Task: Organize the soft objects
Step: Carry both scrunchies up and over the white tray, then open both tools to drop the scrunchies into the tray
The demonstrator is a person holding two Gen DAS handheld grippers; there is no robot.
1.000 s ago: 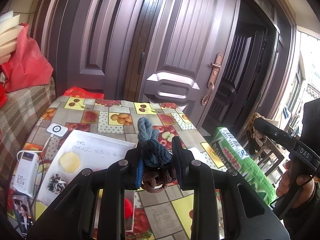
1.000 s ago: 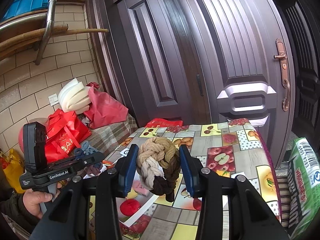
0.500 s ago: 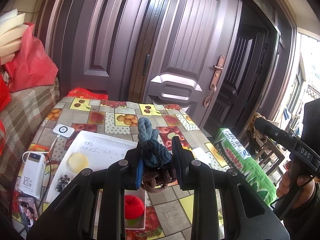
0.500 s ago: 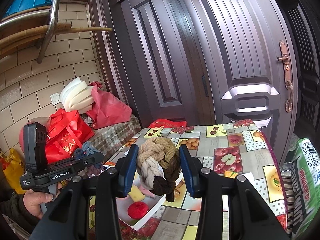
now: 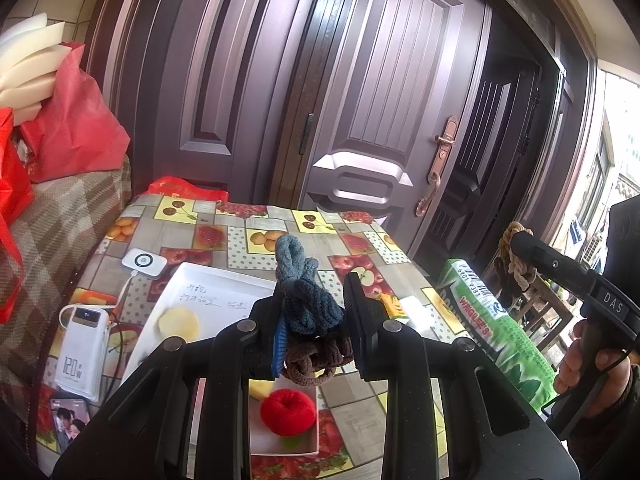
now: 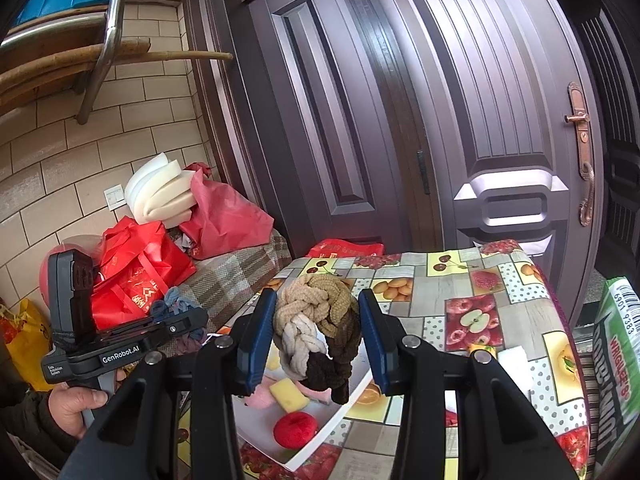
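Left wrist view — red ball (image 5: 287, 411) now visible below tool (image 5: 316, 322).

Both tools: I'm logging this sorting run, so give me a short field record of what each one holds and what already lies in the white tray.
left tool: shut on blue-grey and brown knotted scrunchies
right tool: shut on beige, cream and brown braided scrunchie
white tray: on the fruit-print tablecloth
tray contents: red scrunchie, yellow sponge pieces, a pink soft item
beside tray: white power bank
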